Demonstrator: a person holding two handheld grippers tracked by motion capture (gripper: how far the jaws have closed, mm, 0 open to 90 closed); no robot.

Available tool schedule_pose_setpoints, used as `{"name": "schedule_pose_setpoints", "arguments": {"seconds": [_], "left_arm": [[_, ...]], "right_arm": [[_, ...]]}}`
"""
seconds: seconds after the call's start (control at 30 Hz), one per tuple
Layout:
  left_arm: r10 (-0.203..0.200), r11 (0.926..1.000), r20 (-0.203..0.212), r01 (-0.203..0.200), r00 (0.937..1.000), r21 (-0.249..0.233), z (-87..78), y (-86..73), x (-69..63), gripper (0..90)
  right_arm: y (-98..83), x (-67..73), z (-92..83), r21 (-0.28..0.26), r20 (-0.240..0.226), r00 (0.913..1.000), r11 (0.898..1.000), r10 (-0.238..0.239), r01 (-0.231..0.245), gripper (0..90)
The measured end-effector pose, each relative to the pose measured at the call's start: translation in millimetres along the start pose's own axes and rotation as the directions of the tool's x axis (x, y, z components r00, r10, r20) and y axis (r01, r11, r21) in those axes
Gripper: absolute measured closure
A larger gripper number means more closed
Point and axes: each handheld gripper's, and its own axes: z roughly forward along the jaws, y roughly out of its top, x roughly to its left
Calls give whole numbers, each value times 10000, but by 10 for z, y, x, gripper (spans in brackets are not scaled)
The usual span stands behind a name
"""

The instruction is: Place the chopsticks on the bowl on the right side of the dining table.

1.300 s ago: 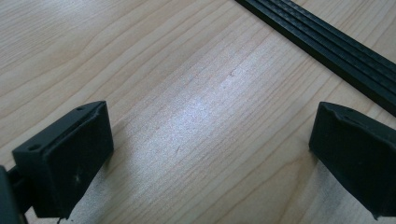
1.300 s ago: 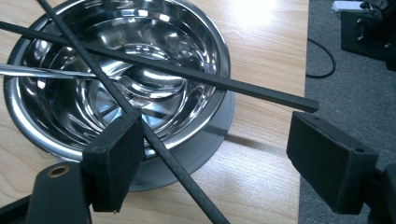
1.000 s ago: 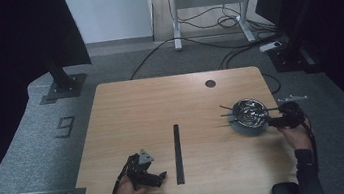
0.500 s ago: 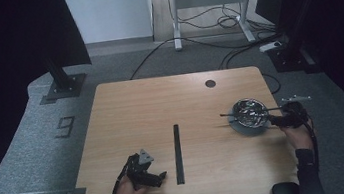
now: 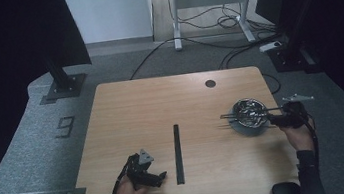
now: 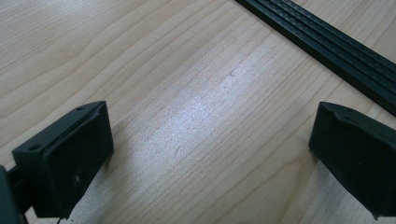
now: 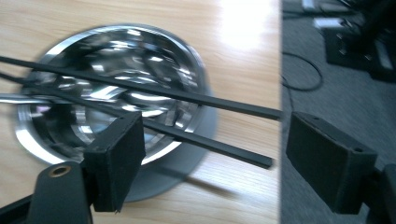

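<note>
A shiny steel bowl [image 5: 247, 111] [image 7: 116, 70] sits on a grey saucer [image 7: 187, 163] at the table's right side. Two thin black chopsticks [image 5: 243, 114] [image 7: 177, 95] lie across the bowl's rim. Their near ends reach toward my right gripper [image 5: 273, 119] [image 7: 215, 154] and lie between its jaws. Those jaws stand wide apart and neither pad touches a stick. My left gripper [image 5: 159, 178] [image 6: 210, 154] rests low near the table's front edge, open over bare wood with nothing between its fingers.
A long black strip [image 5: 177, 146] [image 6: 327, 51] lies on the wooden table [image 5: 161, 103] just right of the left gripper. A round dark hole [image 5: 210, 83] marks the far right of the tabletop. Past the right edge is grey floor with cables [image 7: 303, 74].
</note>
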Motion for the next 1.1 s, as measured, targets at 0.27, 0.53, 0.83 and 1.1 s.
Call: {"name": "schedule_pose_setpoints", "arguments": {"seconds": [0.27, 0.53, 0.83, 1.1], "left_arm": [[0, 10000, 0, 0, 10000, 1, 0, 0, 0, 0], [1, 10000, 4, -1, 10000, -2, 0, 0, 1, 0], [-3, 10000, -1, 3, 10000, -2, 0, 0, 0, 0], [-6, 10000, -1, 6, 10000, -4, 0, 0, 0, 0]], "right_arm": [[-18, 239, 20, -21, -1467, 9869, 9977, -667, 671, 156], [-49, 437, 85, 23, -2642, 9605, 9958, -873, 912, 78], [-62, 651, 159, -160, -3040, 9425, 9899, -1391, 1410, 10], [-61, 848, 259, -251, -3095, 9286, 9780, -2046, 2071, 10]]}}
